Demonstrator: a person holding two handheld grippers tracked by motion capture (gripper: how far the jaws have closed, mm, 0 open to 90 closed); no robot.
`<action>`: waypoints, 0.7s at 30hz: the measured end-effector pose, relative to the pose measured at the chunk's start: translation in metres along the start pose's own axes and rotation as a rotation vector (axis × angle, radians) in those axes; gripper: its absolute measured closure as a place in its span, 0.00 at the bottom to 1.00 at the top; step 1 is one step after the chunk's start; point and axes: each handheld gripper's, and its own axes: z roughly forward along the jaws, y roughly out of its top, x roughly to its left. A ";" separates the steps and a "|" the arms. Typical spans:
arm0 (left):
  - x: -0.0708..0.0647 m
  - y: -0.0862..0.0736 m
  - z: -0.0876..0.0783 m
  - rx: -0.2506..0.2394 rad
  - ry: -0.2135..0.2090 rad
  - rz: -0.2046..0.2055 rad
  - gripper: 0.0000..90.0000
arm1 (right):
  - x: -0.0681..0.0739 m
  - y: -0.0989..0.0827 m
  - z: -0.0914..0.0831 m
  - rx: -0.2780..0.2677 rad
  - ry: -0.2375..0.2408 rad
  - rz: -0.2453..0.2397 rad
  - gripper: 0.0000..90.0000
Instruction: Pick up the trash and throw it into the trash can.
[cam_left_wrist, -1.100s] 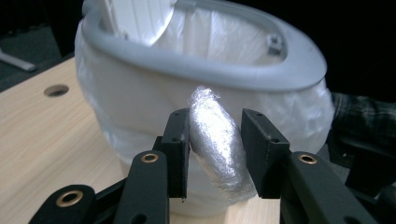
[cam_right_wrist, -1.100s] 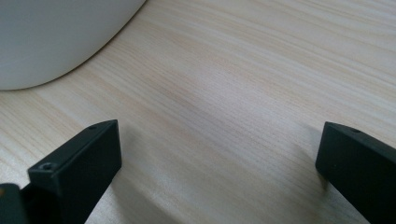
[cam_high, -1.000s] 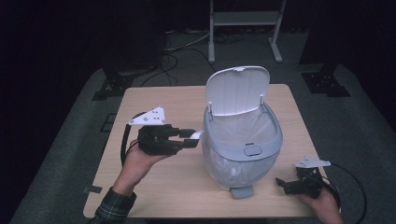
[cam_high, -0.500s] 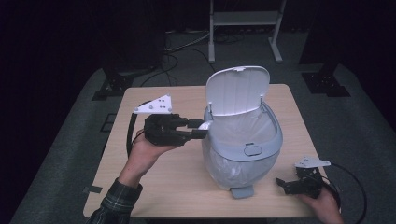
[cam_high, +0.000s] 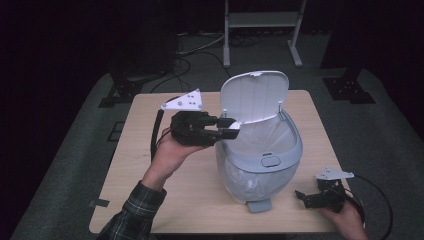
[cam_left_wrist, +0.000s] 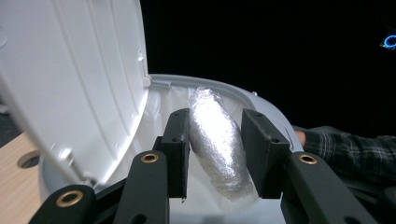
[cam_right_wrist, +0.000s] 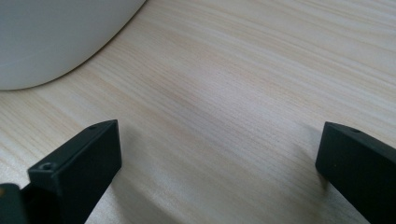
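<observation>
High view: left tongs (cam_high: 231, 128) grip a foil wad (cam_high: 233, 133) at the open bin (cam_high: 260, 160) rim.
Left gripper view: 2 jaws narrow, pressing the wad (cam_left_wrist: 218, 140) (lid (cam_left_wrist: 79, 84) raised).
Right gripper view: right tongs (cam_right_wrist: 219, 172) wide, w/ nothing between, over surface (cam_right_wrist: 233, 93).

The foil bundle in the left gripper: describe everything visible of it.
The foil bundle is a longish, rounded lump wrapped in crinkled silvery foil, thicker in the middle and narrowing toward its ends. It stands nearly upright between the jaws of the left gripper, whose pads press on its sides. It is held just over the rim of the white bin, beside the raised lid, with the bin's pale liner behind it. In the high view it shows as a small bright shape at the jaw tips.
</observation>
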 end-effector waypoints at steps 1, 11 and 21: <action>0.001 0.001 0.003 -0.004 -0.003 -0.001 0.70 | 0.000 0.000 0.000 0.000 0.000 0.000 0.00; 0.003 0.012 0.025 -0.006 -0.013 0.009 0.70 | 0.000 0.000 0.000 0.000 0.000 0.000 0.00; 0.002 0.016 0.030 -0.013 -0.005 0.031 0.61 | 0.000 0.000 0.000 0.000 0.000 0.000 0.00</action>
